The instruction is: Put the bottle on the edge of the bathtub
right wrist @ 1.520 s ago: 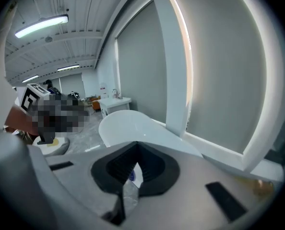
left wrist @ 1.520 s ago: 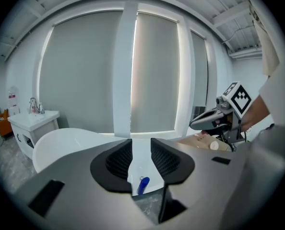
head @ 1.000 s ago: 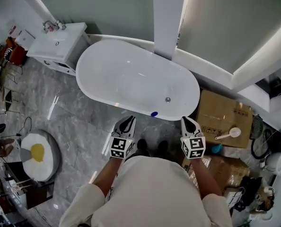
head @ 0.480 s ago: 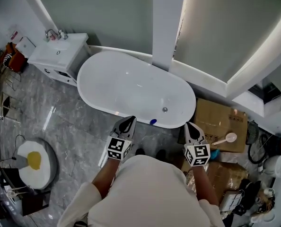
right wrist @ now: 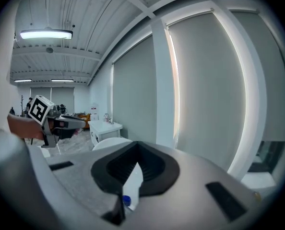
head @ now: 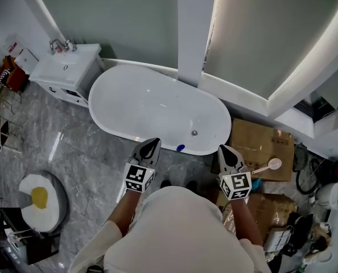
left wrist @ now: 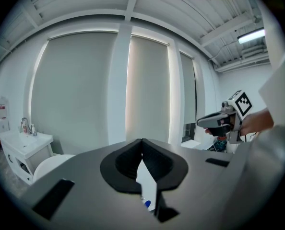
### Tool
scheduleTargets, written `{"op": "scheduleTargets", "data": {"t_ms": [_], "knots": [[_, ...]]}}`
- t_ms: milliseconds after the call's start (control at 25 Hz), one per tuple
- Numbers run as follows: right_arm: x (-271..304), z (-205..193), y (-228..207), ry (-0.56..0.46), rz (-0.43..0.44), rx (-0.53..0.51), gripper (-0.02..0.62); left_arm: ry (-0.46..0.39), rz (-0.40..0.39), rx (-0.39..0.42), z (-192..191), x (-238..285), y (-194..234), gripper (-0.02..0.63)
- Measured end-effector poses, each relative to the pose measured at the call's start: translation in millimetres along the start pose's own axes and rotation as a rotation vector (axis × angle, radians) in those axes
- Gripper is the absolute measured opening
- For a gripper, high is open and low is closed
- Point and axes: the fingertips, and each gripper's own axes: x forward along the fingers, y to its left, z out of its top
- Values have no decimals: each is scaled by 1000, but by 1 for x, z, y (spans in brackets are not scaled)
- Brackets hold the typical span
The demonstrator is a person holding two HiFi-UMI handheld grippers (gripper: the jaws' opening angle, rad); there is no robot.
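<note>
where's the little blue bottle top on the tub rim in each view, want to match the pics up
Head view: bottle top on the bathtub's near rim, just left of centre.
Left gripper view: low centre, in the gap beneath the jaws.
Right gripper view: low, left of centre, in the same kind of gap.
Shared landmark: the white sink cabinet, at left in both gripper views.

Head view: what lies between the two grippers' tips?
The blue-topped bottle, standing on the near rim of the bathtub, lies between the left gripper and right gripper; the head view shows it.
</note>
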Motion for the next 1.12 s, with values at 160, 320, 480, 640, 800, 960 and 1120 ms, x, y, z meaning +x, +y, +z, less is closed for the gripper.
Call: {"op": "scheduleTargets", "data": {"t_ms": [160,320,480,640,800,960,1120], "knots": [[-2,0,-1,-5,-3,-14,2,2,-4,1,-3,2,-4,-5],[-3,1,-1,-10,0,-9,2,6,-8,3,-4,3,-7,-5],[-4,2,-4,-15,3,-7,2,8,-6,1,-4,3,-10,-5],[-4,1,-2,-12,8,-7,2,10,4,-7,-5,1,-8,-5],[-5,-2,-1,-11,11,-7,2,9,10,-9,-7,0,-8,-5],[-6,-3,0,-8,15,-10,2,12,7,-12,-9,-1,-9,-5],[-6,-2,-3,-6,15,-13,2,13,4,-13,-10,2,-12,-5]]}}
